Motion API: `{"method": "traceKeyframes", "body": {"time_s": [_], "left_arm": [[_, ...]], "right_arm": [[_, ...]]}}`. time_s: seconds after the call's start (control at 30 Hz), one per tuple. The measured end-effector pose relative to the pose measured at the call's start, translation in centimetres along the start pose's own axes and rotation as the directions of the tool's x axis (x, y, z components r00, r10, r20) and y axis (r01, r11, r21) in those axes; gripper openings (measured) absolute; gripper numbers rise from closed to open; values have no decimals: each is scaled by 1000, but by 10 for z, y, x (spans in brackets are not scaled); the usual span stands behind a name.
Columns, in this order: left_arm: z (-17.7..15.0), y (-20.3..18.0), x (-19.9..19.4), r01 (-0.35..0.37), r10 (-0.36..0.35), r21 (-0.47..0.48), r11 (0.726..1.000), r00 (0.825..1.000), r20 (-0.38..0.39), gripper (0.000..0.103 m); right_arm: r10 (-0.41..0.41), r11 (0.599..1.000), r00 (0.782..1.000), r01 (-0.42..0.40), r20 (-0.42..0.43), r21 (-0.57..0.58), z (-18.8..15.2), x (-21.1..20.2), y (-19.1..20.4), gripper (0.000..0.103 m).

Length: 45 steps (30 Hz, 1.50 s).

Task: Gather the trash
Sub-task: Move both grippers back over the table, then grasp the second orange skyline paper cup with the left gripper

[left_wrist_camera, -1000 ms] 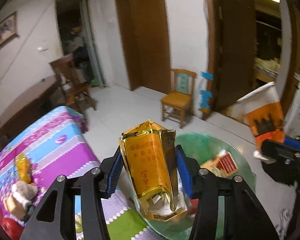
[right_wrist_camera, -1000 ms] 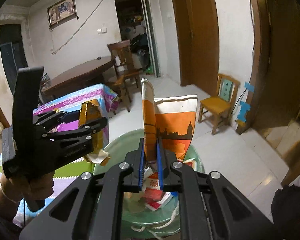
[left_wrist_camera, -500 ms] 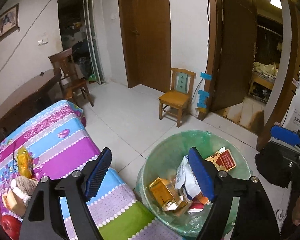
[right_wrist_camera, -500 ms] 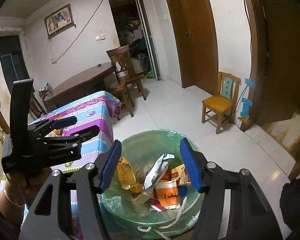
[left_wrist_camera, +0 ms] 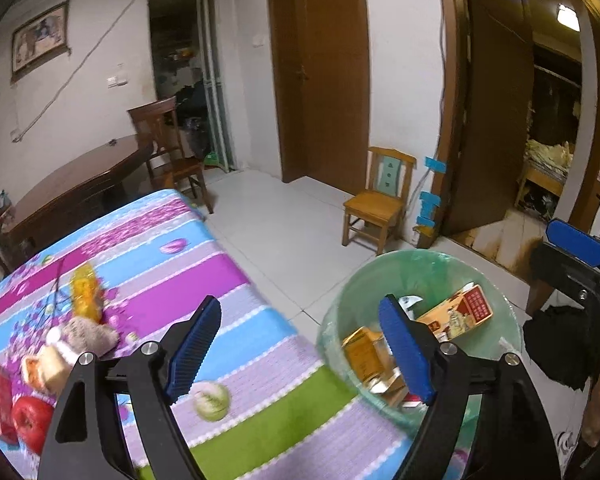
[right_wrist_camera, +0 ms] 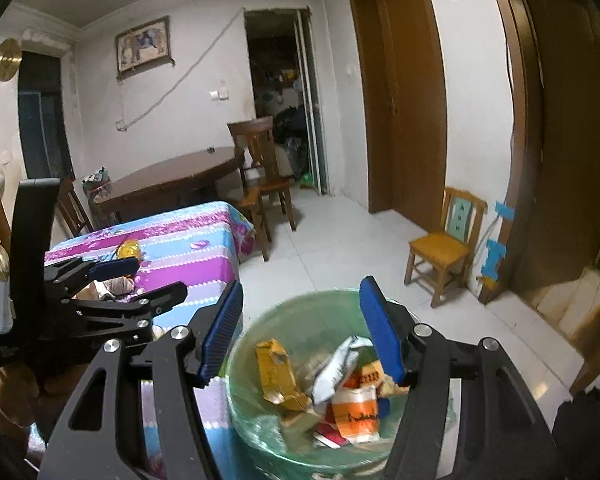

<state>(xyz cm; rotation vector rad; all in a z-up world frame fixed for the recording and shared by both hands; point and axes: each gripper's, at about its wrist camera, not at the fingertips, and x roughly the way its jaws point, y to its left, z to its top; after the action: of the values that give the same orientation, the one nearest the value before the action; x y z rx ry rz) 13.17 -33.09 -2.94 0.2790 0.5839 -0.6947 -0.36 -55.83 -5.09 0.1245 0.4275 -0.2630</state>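
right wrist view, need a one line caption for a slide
Right gripper open above the green-lined trash bin holding a yellow carton and orange-and-white bag.

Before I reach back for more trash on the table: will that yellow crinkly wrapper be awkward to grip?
The yellow wrapper looks like thin, crumpled film, so it is probably light and floppy. Its glossy surface may slip between the pads. Lying flat on the tablecloth, it could slide when nudged.

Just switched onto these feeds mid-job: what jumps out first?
The green-lined trash bin on the floor by the table, holding a yellow carton and an orange-and-white packet. Both the left gripper and the right gripper hang open and empty. On the striped tablecloth, a red apple and a yellow wrapper lie.
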Motion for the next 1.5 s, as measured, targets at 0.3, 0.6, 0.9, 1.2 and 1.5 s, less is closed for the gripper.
{"method": "traceKeyframes", "body": {"time_s": [0.3, 0.6, 0.9, 1.2, 1.5], "left_arm": [[-25, 68, -54, -71, 76, -113, 991, 996, 40, 83], [-30, 214, -108, -185, 183, -365, 913, 982, -39, 85], [-32, 365, -67, -302, 89, -609, 733, 931, -354, 82], [-69, 382, 8, -394, 24, -630, 669, 859, -512, 79], [-76, 384, 26, -434, 75, -583, 687, 840, -538, 49]], "right_arm": [[135, 991, 991, -135, -11, -4, -3, 24, 50, 58], [239, 966, 968, -245, -78, -81, -2, 46, 108, 58], [308, 947, 942, -317, -134, -57, -18, 62, 134, 62], [348, 935, 913, -354, -213, 8, -40, 78, 129, 62], [353, 933, 907, -359, -231, 18, -46, 83, 128, 62]]}}
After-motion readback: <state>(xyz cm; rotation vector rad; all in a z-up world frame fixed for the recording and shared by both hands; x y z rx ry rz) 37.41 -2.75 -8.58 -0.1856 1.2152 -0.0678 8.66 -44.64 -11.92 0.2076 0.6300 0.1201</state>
